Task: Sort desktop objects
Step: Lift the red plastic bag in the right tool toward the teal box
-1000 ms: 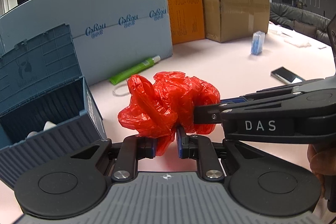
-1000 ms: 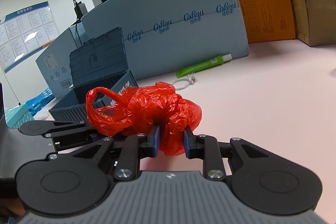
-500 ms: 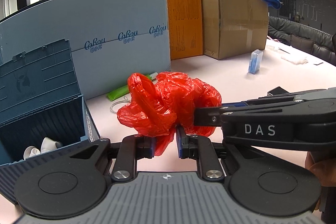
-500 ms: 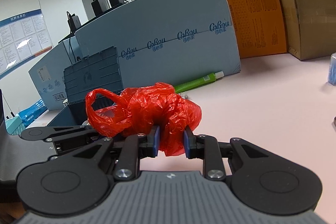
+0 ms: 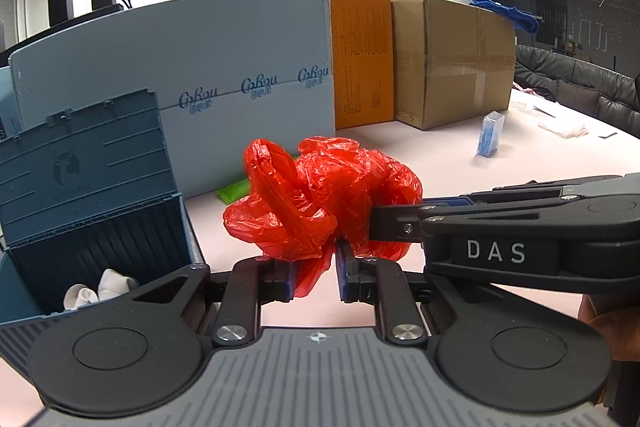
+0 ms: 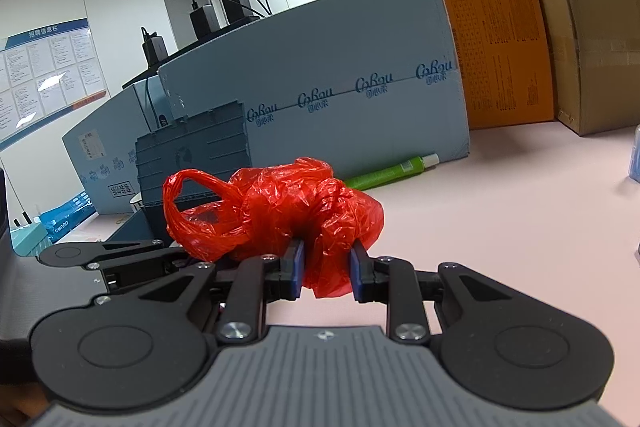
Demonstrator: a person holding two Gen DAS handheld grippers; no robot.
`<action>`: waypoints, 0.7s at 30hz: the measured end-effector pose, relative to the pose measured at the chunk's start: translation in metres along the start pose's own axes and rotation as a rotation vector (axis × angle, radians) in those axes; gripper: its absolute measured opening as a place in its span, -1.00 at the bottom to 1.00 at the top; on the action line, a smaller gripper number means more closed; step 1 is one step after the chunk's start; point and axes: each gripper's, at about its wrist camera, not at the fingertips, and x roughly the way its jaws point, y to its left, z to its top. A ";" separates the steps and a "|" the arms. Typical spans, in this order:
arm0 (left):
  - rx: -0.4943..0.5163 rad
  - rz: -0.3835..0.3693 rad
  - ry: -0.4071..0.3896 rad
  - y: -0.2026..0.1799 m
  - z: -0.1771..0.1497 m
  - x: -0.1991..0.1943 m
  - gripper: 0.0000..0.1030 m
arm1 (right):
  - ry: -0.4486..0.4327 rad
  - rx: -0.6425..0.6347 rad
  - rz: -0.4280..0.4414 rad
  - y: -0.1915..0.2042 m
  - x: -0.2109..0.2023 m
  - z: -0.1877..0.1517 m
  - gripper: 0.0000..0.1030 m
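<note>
I hold the crumpled red plastic bag (image 5: 320, 203) off the pink table (image 6: 500, 211) with both tools: my left gripper (image 5: 316, 267) pinches its hanging lower fold, my right gripper (image 6: 326, 269) is clamped on a bunch at its other side. The open blue crate (image 5: 100, 227) lies to my left, nearer the left hand (white cloth, I think, already inside). The film is thin, crinkly and springy, with no clear long axis.

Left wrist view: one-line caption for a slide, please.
Both grippers, left gripper and right gripper, clamp a crumpled red plastic bag held above the pink table, beside an open blue storage crate.
</note>
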 end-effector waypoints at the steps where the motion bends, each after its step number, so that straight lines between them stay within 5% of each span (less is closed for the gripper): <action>1: 0.000 0.003 -0.004 0.001 0.000 -0.001 -0.71 | -0.003 -0.003 0.003 0.001 0.000 0.001 -0.46; 21: 0.001 0.045 -0.091 0.034 0.004 -0.028 -0.71 | -0.078 -0.044 0.044 0.036 0.005 0.012 -0.46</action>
